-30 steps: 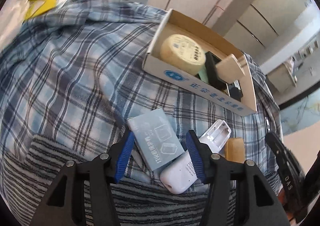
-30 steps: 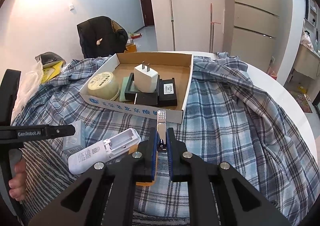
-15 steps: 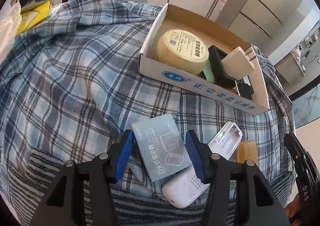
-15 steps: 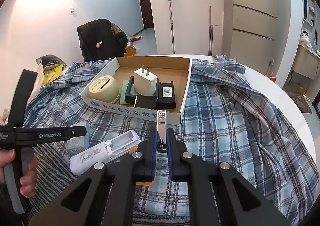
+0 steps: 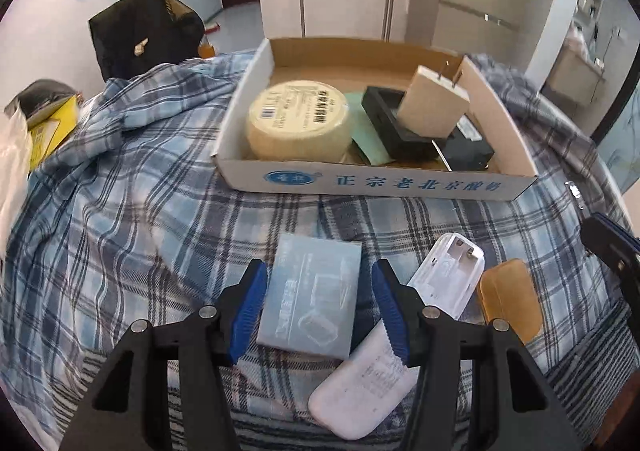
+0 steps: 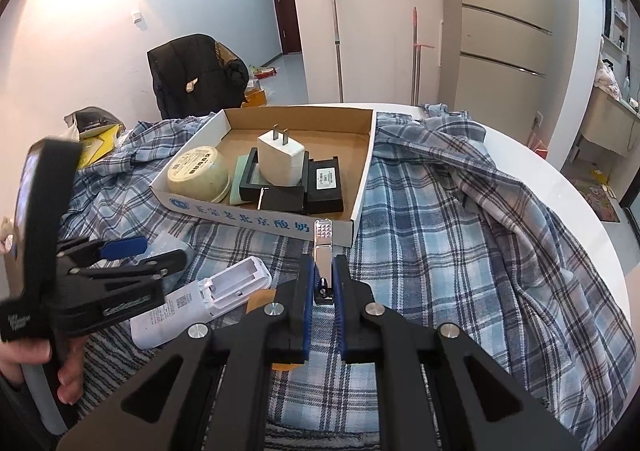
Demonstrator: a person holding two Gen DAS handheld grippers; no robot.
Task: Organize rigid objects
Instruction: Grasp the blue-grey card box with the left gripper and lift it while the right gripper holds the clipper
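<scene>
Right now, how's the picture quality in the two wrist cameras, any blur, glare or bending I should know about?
Left wrist view: sharp in the middle, where the cardboard box lettering reads clearly; strong fisheye bending and dark corners; the plastic bag at the left edge is washed out and smeared. Right wrist view: a bright glare patch on the upper-left wall; the left gripper is motion-blurred, while the metal nail clipper stays crisp.

Cardboard box (image 5: 384, 183) on plaid shirt (image 5: 120, 211), w/ tape roll (image 5: 298, 119) at left end, charger (image 5: 434, 105) atop black case (image 5: 394, 129) to its right. In front of box, L to R: small packet (image 5: 310, 301), remote (image 5: 400, 347), flat pad (image 5: 508, 299).
</scene>
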